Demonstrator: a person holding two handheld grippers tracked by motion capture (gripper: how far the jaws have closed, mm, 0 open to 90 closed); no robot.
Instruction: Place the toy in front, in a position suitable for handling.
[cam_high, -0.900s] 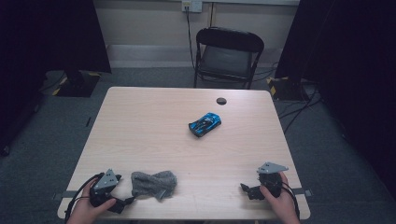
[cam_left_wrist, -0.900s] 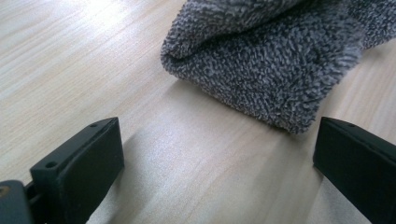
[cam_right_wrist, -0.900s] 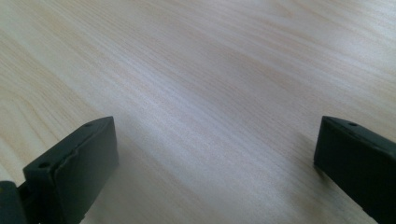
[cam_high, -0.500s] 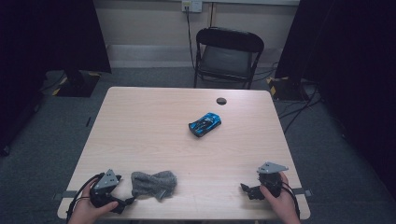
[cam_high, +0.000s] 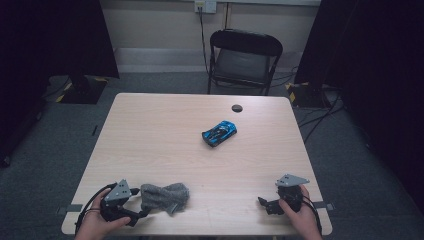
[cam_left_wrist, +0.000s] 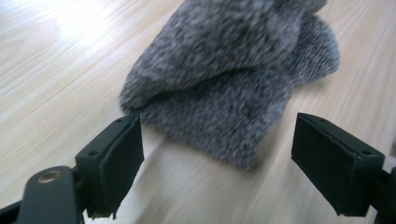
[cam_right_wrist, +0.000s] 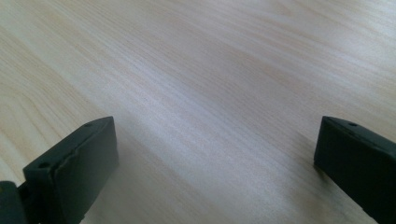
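Note:
A crumpled grey knitted cloth (cam_high: 165, 197) lies near the table's front left edge. My left gripper (cam_high: 139, 216) sits just left of it, open, its jaws wide apart and pointing at the cloth (cam_left_wrist: 233, 88), which lies just ahead of them without touching. My right gripper (cam_high: 265, 205) rests low at the front right, open, with bare wood between its jaws (cam_right_wrist: 215, 154). A blue toy car (cam_high: 219, 133) stands right of the table's middle, far from both grippers.
A small black round disc (cam_high: 237, 108) lies near the far edge of the light wooden table (cam_high: 150, 140). A black folding chair (cam_high: 244, 59) stands behind the table. Dark curtains flank both sides.

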